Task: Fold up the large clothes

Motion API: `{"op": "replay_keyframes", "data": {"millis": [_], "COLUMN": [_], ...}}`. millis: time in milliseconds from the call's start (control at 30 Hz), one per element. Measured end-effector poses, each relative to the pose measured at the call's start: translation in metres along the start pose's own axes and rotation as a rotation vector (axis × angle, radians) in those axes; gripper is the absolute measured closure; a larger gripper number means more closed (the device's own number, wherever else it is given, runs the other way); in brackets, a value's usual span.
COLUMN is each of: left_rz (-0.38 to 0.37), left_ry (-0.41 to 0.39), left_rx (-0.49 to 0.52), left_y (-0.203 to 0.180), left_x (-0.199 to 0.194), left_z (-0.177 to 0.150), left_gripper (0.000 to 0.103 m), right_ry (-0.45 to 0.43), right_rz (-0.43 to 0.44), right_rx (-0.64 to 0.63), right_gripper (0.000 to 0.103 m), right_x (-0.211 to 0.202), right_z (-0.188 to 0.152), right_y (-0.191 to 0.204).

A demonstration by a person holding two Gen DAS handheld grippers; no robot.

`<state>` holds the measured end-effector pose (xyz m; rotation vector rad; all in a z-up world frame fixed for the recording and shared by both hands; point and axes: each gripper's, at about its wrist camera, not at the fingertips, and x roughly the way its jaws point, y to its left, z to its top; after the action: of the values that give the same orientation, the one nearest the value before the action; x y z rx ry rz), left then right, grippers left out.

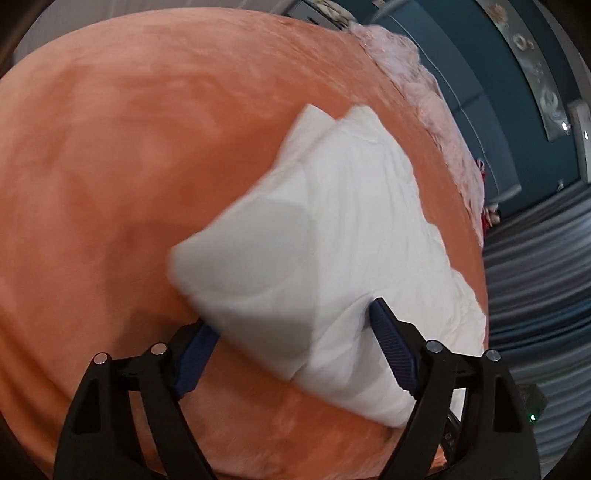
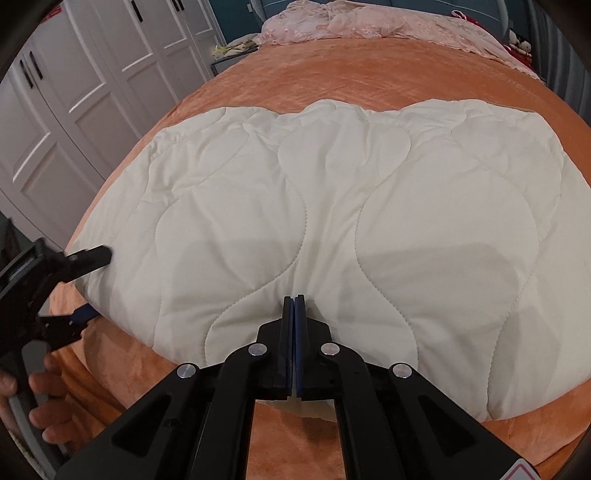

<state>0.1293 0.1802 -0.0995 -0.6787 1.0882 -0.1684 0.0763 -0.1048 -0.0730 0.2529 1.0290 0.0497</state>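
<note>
A white quilted comforter lies folded and flat on the orange bedspread. It also shows in the left wrist view. My left gripper is open, its jaws wide apart around the comforter's near corner. It also shows in the right wrist view at the comforter's left corner, one finger above and one below the edge. My right gripper is shut, with the fingertips over the comforter's near edge. I cannot tell if fabric is pinched between them.
A crumpled pink lace cover lies at the head of the bed. White wardrobe doors stand left of the bed. A teal wall and grey striped floor lie beyond the bed edge. The orange bedspread spreads wide on the left.
</note>
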Motion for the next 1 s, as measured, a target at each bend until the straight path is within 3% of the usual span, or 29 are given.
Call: {"op": "replay_keyframes", "data": {"millis": [33, 100, 200, 267, 533, 700, 833, 933, 1000], "left_rz": [0.014, 0.013, 0.007, -0.014, -0.064, -0.059, -0.022, 0.003, 0.019], "left_ry": [0.0, -0.006, -0.047, -0.065, -0.14, -0.225, -0.222, -0.213, -0.194], "left_rx": [0.009, 0.034, 0.097, 0.115, 0.248, 0.434, 0.554, 0.605, 0.631], "left_y": [-0.005, -0.014, -0.028, -0.035, -0.08, -0.127, -0.158, -0.176, -0.188], "left_x": [0.001, -0.006, -0.033, -0.049, -0.104, -0.14, -0.133, -0.124, -0.117], "left_z": [0.0, 0.0, -0.001, -0.003, -0.017, -0.036, -0.054, -0.06, -0.066], "left_gripper": [0.04, 0.063, 0.078, 0.083, 0.088, 0.088, 0.088, 0.088, 0.088], "right_ry": [0.001, -0.011, -0.014, -0.004, 0.028, 0.072, 0.087, 0.098, 0.07], "right_rz": [0.009, 0.033, 0.025, 0.005, 0.035, 0.171, 0.181, 0.24, 0.23], "right_rx": [0.01, 0.042, 0.033, 0.007, -0.013, -0.009, -0.032, 0.036, 0.062], "right_gripper": [0.103, 0.103, 0.103, 0.103, 0.098, 0.098, 0.098, 0.098, 0.098], "right_x": [-0.002, -0.015, -0.027, -0.031, -0.025, -0.012, -0.006, -0.021, -0.039], "right_z": [0.001, 0.003, 0.0, -0.007, -0.018, -0.02, -0.019, -0.02, -0.02], "right_y": [-0.002, -0.006, -0.008, -0.006, 0.01, 0.035, 0.045, 0.025, 0.008]}}
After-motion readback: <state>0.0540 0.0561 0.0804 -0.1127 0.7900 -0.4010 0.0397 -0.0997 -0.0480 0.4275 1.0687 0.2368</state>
